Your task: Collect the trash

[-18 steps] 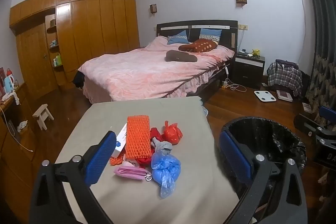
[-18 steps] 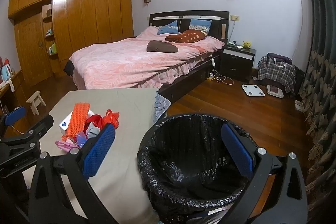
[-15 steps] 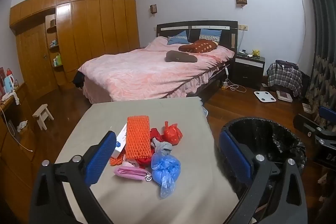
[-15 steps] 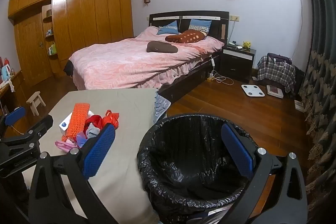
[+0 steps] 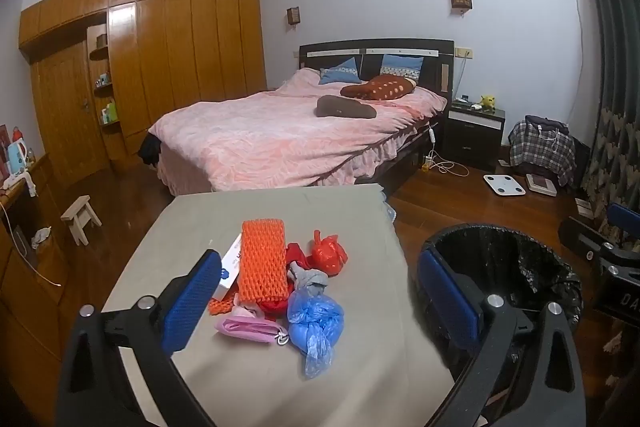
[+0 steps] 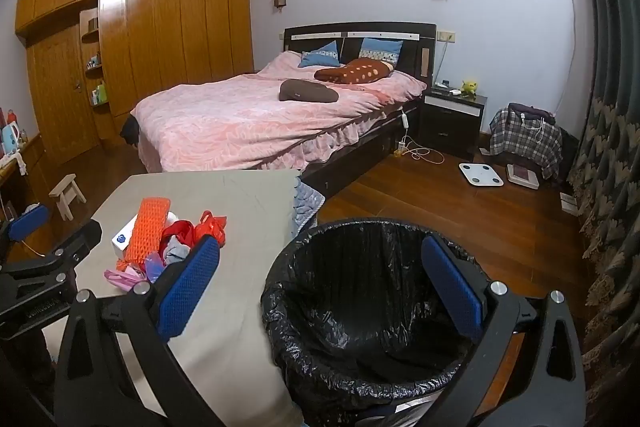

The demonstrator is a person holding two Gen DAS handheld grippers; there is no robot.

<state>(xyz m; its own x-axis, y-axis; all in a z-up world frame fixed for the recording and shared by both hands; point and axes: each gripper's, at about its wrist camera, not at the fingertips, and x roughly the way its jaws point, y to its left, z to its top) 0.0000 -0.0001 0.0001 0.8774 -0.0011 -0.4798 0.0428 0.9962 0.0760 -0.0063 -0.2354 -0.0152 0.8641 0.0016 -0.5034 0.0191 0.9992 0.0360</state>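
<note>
A heap of trash lies on the grey table point(image 5: 256, 211): an orange foam net point(image 5: 264, 267), a red bag point(image 5: 329, 255), a blue bag point(image 5: 314, 323), a pink bag point(image 5: 248, 329), a grey scrap point(image 5: 310, 277) and a white box point(image 5: 231, 269). My left gripper point(image 5: 320, 303) hovers open just short of the heap, nothing between its pads. A bin lined with a black bag point(image 6: 372, 303) stands on the floor right of the table. My right gripper point(image 6: 320, 291) hangs open above the bin's near rim, empty. The heap point(image 6: 160, 239) shows at that view's left.
A bed with a pink cover point(image 5: 288, 139) stands beyond the table. A dark nightstand point(image 5: 474, 135), a white scale point(image 5: 504, 185) and a plaid-draped bundle point(image 5: 540, 147) lie on the wooden floor at right. A small stool point(image 5: 80, 219) and wooden wardrobes point(image 5: 160, 67) are at left.
</note>
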